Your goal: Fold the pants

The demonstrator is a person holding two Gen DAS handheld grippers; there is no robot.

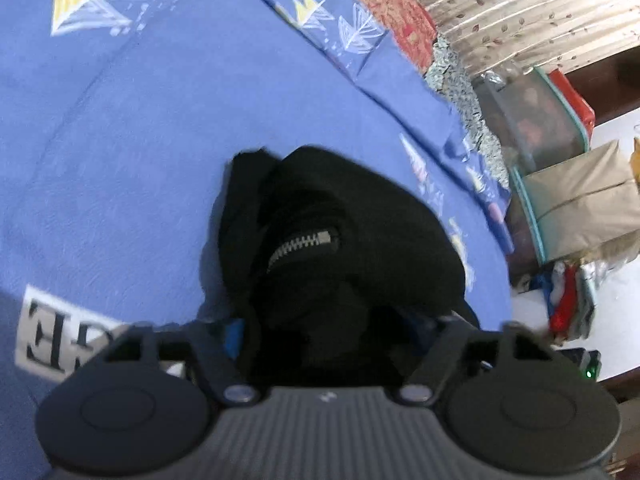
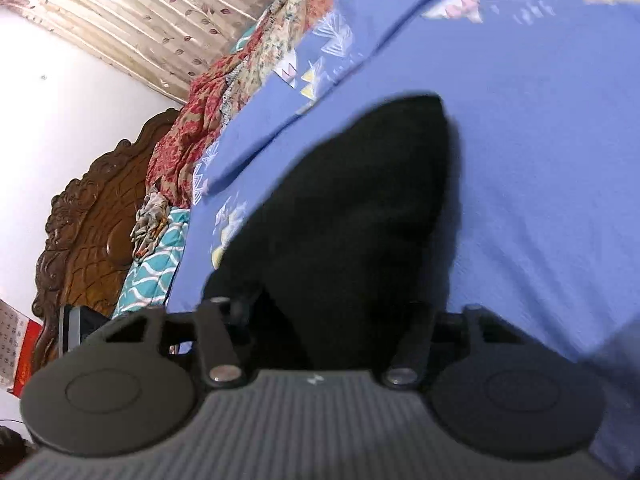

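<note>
Black pants (image 1: 340, 216) lie bunched on the blue bed sheet (image 1: 120, 160), with a metal zipper (image 1: 304, 242) showing in the folds. My left gripper (image 1: 324, 320) is down over the near end of the bunch. Its jaws stand apart, slivers of the blue pads (image 1: 234, 336) show on either side, and cloth fills the gap. In the right wrist view the pants (image 2: 352, 208) taper to a point away from me. My right gripper (image 2: 316, 312) sits over their near end. The dark cloth hides its fingertips, so I cannot tell whether they grip.
In the left wrist view, clear storage boxes (image 1: 536, 120), a cardboard box (image 1: 580, 200) and a clothes pile (image 1: 568, 300) stand past the bed's right edge. In the right wrist view, patterned blankets (image 2: 188, 140) and a carved wooden headboard (image 2: 92, 220) line the left side, under a curtain (image 2: 140, 8).
</note>
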